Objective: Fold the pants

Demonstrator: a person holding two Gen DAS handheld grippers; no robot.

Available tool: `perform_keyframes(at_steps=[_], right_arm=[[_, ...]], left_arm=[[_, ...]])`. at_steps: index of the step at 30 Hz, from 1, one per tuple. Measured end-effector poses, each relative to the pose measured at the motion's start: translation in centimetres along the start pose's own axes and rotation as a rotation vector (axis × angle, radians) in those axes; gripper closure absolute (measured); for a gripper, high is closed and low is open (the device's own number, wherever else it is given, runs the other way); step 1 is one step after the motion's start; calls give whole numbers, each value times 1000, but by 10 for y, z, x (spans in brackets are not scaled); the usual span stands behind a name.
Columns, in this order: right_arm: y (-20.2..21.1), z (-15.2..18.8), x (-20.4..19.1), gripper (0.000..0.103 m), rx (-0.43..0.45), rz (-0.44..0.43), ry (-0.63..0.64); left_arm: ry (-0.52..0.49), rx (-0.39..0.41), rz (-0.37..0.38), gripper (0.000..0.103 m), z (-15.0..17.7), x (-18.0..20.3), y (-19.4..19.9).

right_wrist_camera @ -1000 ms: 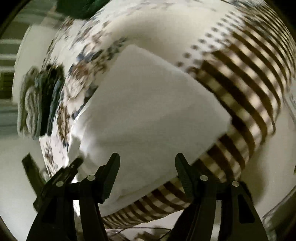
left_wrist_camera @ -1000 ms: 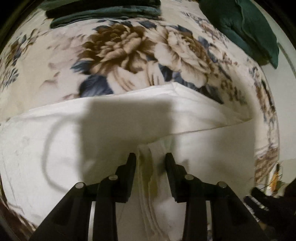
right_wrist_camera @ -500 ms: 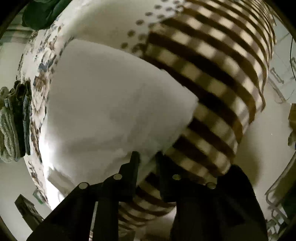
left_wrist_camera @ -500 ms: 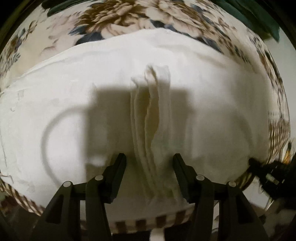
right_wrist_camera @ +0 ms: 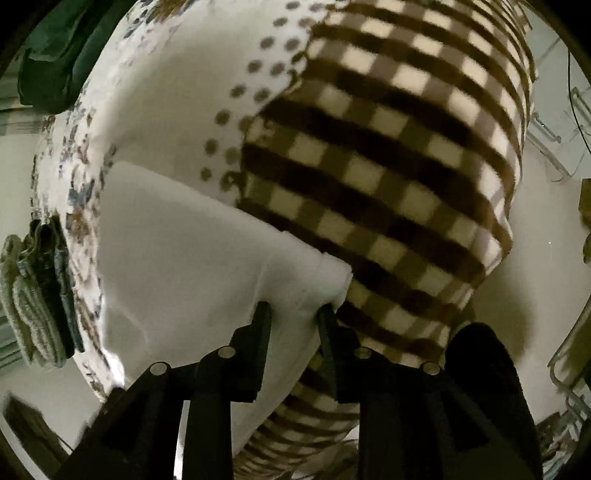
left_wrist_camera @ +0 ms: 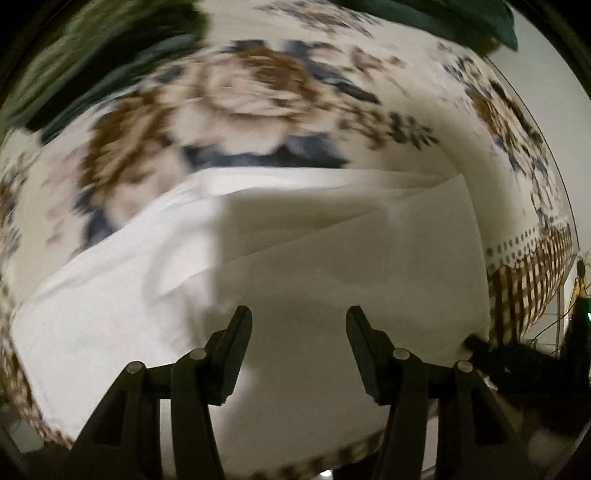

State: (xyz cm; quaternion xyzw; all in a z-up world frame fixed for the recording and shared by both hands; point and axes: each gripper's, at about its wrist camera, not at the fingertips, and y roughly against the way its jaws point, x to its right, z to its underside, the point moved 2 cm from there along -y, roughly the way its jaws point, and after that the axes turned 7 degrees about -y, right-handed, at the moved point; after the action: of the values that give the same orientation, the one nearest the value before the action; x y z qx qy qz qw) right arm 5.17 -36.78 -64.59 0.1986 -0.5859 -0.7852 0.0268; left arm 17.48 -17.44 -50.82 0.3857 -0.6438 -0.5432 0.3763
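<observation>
The white pants [left_wrist_camera: 332, 258] lie folded flat on the floral bedspread [left_wrist_camera: 240, 110], layered edges showing at their far side. My left gripper [left_wrist_camera: 299, 321] is open and empty just above them. In the right wrist view the pants [right_wrist_camera: 177, 258] lie beside the brown checked border [right_wrist_camera: 388, 166] of the bedspread. My right gripper [right_wrist_camera: 293, 314] is shut on the near right corner of the pants, with white cloth bunched between its fingers. My right gripper also shows as a dark shape at the right edge of the left wrist view [left_wrist_camera: 517, 358].
A dark green pillow [left_wrist_camera: 443, 18] lies at the far right of the bed. A stack of folded dark and grey clothes [right_wrist_camera: 33, 295] sits at the bed's far left. The bed edge drops to a pale floor [right_wrist_camera: 535, 240] on the right.
My left gripper let go of the bunched pants edge and drew back, open. My right gripper closed on the pants' corner and holds it. The pants now lie flatter.
</observation>
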Motion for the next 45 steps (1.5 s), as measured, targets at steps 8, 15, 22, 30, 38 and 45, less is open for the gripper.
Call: perform_keyframes(at_steps=[8, 15, 22, 30, 38, 45], right_arm=[[1, 3, 4, 75, 20, 93, 75], [29, -10, 1, 68, 30, -9, 55], [20, -26, 22, 68, -5, -31, -67], [11, -37, 7, 55, -9, -3, -68], [9, -30, 7, 70, 5, 89, 44], [21, -35, 7, 69, -48, -2, 28]], left_arm=[[-30, -96, -42, 52, -16, 16, -42], [-45, -112, 74, 52, -28, 44, -24], [-198, -132, 58, 52, -59, 103, -48], [-241, -133, 61, 48, -50, 108, -63], [-245, -168, 89, 47, -45, 100, -67], [-168, -179, 168, 47, -62, 90, -51]])
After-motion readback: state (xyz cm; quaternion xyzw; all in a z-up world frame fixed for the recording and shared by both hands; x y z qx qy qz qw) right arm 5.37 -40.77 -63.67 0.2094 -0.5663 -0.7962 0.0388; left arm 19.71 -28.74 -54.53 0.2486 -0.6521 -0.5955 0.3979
